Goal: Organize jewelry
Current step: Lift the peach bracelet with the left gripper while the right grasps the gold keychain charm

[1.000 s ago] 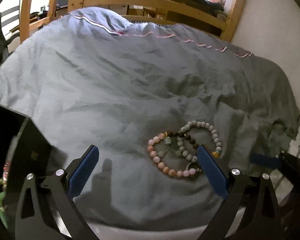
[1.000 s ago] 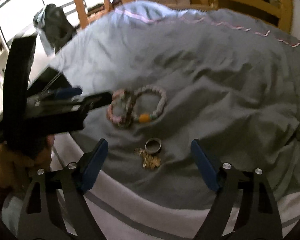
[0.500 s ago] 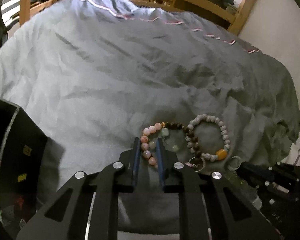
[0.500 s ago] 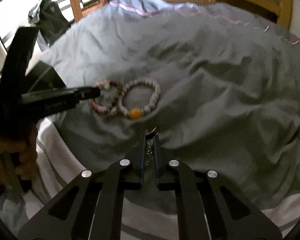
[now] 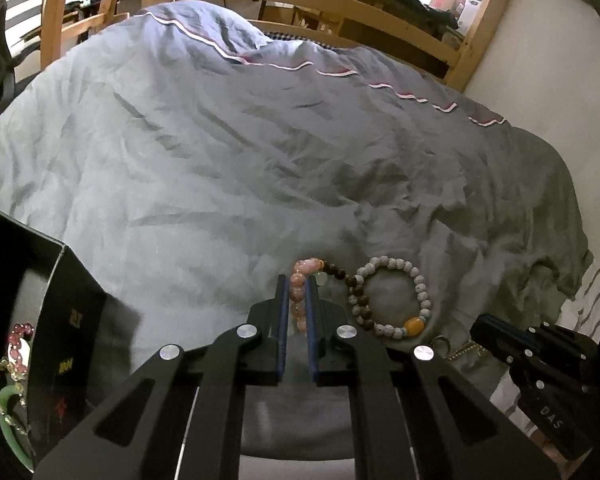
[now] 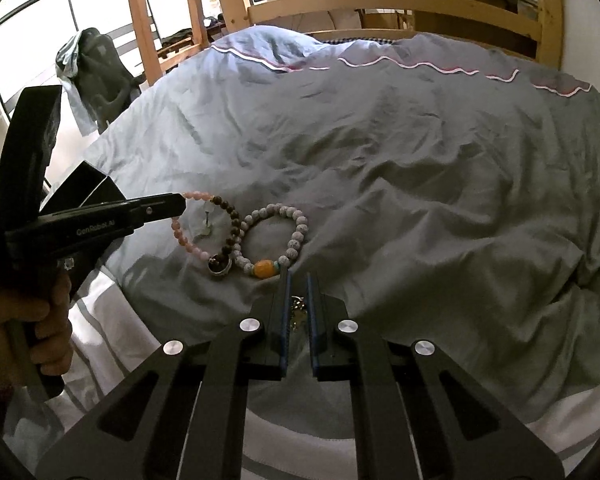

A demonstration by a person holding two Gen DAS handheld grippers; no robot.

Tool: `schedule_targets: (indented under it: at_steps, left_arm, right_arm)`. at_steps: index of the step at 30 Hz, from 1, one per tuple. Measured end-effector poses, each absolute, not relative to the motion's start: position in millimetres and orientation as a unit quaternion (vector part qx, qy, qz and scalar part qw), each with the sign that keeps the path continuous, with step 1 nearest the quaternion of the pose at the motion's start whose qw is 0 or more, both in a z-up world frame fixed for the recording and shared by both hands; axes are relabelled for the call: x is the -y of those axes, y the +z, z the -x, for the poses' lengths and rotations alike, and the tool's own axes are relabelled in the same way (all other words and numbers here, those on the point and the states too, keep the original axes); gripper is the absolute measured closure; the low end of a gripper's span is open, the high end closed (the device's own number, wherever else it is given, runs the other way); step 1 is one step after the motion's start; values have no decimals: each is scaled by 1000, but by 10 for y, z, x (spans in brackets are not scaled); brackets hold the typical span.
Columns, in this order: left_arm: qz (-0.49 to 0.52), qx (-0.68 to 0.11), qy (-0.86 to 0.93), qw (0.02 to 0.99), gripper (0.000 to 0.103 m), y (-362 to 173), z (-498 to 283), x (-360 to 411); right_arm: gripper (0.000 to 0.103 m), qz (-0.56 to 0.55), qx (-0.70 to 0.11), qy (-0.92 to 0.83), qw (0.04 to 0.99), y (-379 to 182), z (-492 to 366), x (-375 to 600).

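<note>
My left gripper (image 5: 296,284) is shut on a pink bead bracelet (image 5: 300,300) that lies on the grey duvet; it also shows in the right wrist view (image 6: 188,236). A white bead bracelet with an orange bead (image 5: 396,298) lies just right of it, seen too in the right wrist view (image 6: 276,236). My right gripper (image 6: 298,280) is shut on a small gold chain (image 6: 298,312). A silver ring (image 6: 220,266) lies beside the dark beads (image 6: 232,224).
A black jewelry box (image 5: 40,320) stands at the left, holding a green bangle (image 5: 10,420) and pink beads (image 5: 18,344). The wooden bed frame (image 5: 320,0) runs along the back. A white wall (image 5: 560,80) is at the right. The bed's front edge (image 6: 260,420) is below the grippers.
Both grippers went from wide open to shut. The left closed on the pink bracelet, the right on the gold chain, and both moved forward and down to the duvet.
</note>
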State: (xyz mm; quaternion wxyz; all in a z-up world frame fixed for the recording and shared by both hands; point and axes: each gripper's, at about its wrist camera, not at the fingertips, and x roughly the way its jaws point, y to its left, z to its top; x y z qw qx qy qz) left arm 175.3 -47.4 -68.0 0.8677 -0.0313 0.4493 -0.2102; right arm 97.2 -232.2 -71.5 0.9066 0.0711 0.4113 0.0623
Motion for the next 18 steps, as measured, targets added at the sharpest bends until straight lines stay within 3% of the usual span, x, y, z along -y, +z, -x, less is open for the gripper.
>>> schedule_targets:
  at_steps: [18]
  left_arm:
    - [61, -416, -225, 879, 95, -292, -1678, 284]
  right_arm:
    - [95, -89, -384, 67, 917, -618, -938, 2345]
